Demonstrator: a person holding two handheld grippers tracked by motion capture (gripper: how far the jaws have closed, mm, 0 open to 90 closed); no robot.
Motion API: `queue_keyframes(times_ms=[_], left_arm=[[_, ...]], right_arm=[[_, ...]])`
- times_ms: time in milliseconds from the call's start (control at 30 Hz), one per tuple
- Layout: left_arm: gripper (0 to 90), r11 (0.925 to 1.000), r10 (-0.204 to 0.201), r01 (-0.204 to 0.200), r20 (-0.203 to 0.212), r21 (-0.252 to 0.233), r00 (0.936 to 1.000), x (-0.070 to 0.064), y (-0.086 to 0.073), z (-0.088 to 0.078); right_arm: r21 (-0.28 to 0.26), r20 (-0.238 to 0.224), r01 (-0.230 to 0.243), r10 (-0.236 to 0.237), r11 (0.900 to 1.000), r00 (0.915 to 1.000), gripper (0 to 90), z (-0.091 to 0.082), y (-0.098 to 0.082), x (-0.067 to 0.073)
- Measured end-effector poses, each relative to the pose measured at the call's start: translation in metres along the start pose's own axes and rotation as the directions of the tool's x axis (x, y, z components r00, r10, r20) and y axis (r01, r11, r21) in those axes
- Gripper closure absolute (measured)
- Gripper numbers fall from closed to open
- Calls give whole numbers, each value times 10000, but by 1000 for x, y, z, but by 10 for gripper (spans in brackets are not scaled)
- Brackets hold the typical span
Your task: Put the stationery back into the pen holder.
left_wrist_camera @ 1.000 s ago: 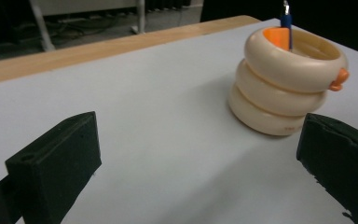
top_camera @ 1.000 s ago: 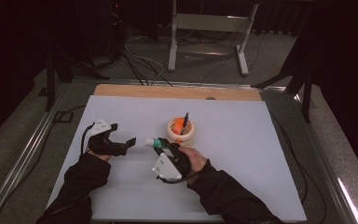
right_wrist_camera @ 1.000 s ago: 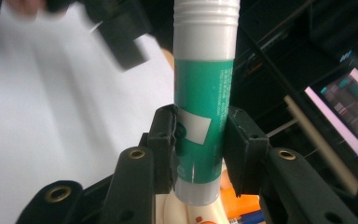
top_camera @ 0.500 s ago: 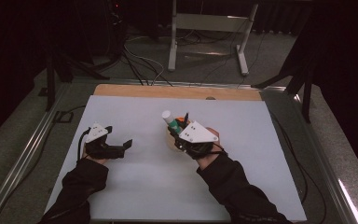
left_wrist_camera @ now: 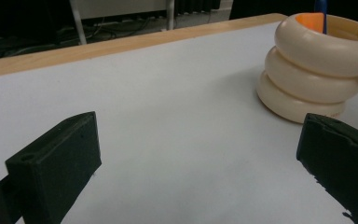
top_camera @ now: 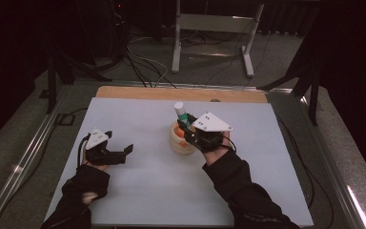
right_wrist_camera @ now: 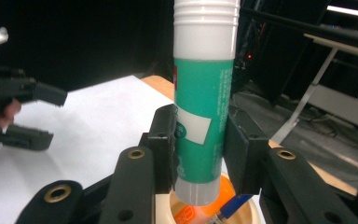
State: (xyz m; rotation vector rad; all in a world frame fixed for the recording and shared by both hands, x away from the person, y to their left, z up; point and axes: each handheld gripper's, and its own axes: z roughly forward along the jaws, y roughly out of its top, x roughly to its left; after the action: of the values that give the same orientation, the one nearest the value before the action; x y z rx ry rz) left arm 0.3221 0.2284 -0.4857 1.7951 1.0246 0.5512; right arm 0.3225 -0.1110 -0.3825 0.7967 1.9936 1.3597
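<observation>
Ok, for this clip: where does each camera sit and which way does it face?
High view: above the person's side, looking forward and down on the table; both sleeves show, with left tongs and right tongs.
Left gripper view: rides the left tongs, low over the table, facing the ringed holder; jaws wide apart.
Right gripper view: rides the right tongs, which clamp an upright glue stick above the holder.
Shared: all three show the holder.

At the top centre of my high view I see a grey metal stand (top_camera: pixel 209 28), with black cables (top_camera: pixel 143 57) lying left of it.
</observation>
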Motion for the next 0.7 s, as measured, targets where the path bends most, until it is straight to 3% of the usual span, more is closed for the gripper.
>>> queue_keyframes(times_ms=[267,500,700], left_arm=[[2,9999,-89,89,12,92,10000,0,-3,-3],[2,9999,-106,106,-38,17,9999,-1,-6,-5],[2,10000,-62,62,-60,54,10000,-2,-8,-7]], right_arm=[[213,252,-1044,1039,9943,9943,660,7,3,-10],[475,506,-1551,1527,9867,9870,659,13,-1,-18],[666,591,-1690,1652,9834,9845,660,19,-7,-21]])
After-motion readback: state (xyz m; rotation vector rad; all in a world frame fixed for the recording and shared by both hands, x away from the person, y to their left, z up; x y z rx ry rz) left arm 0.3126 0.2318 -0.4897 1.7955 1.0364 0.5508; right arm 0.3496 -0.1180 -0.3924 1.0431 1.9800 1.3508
